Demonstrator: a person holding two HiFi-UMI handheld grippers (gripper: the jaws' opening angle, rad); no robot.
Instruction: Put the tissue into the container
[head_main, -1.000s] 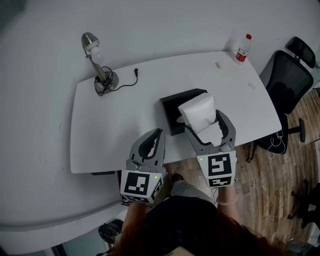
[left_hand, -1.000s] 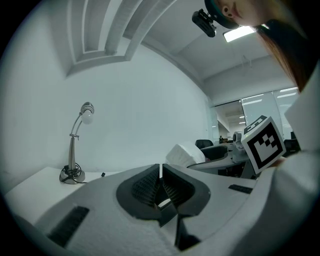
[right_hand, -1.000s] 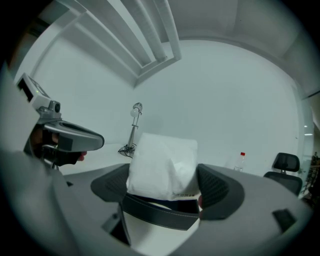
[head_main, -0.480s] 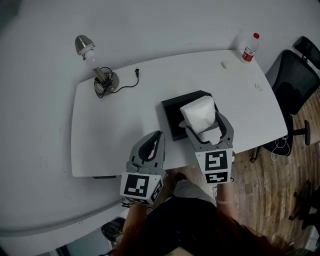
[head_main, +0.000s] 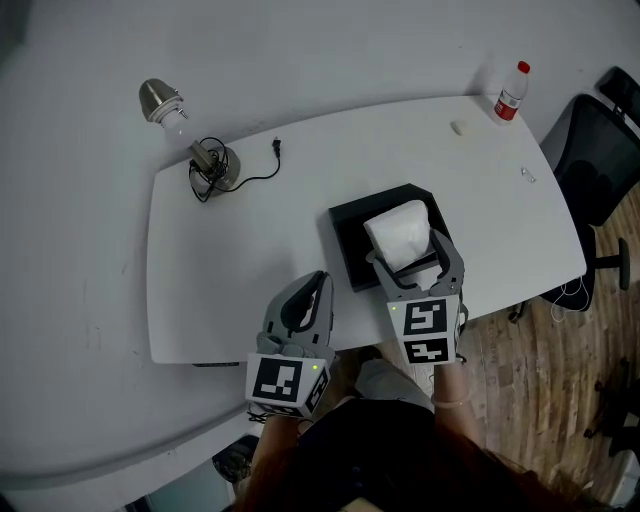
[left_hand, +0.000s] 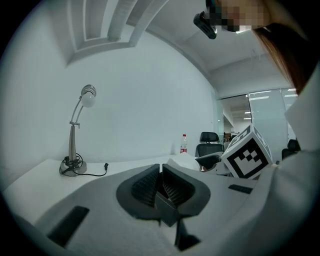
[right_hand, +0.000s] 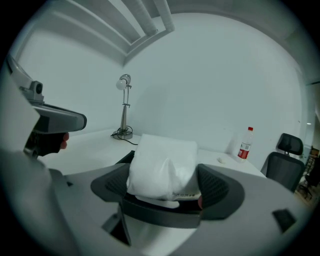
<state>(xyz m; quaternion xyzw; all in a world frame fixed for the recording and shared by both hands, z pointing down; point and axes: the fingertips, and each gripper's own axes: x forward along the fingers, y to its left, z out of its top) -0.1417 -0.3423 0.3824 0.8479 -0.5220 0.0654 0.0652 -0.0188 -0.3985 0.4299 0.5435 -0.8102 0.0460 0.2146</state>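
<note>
A white plastic-wrapped tissue pack (head_main: 400, 235) (right_hand: 162, 167) sits between the jaws of my right gripper (head_main: 410, 252) (right_hand: 162, 186), which is shut on it. The pack hangs over the black open container (head_main: 352, 232) near the table's front edge. In the right gripper view a dark edge of the container (right_hand: 126, 157) shows left of the pack. My left gripper (head_main: 318, 282) (left_hand: 161, 181) is shut with nothing in it, over the front edge of the table to the left of the container.
The white table (head_main: 240, 250) carries a metal desk lamp (head_main: 200, 150) with a black cord (head_main: 262, 165) at the back left, a red-capped bottle (head_main: 511, 90) and a small white item (head_main: 459, 127) at the back right. A black office chair (head_main: 610, 150) stands at the right.
My right gripper has carried the tissue pack forward, so it now hangs further over the black container. My left gripper stays shut beside it.
</note>
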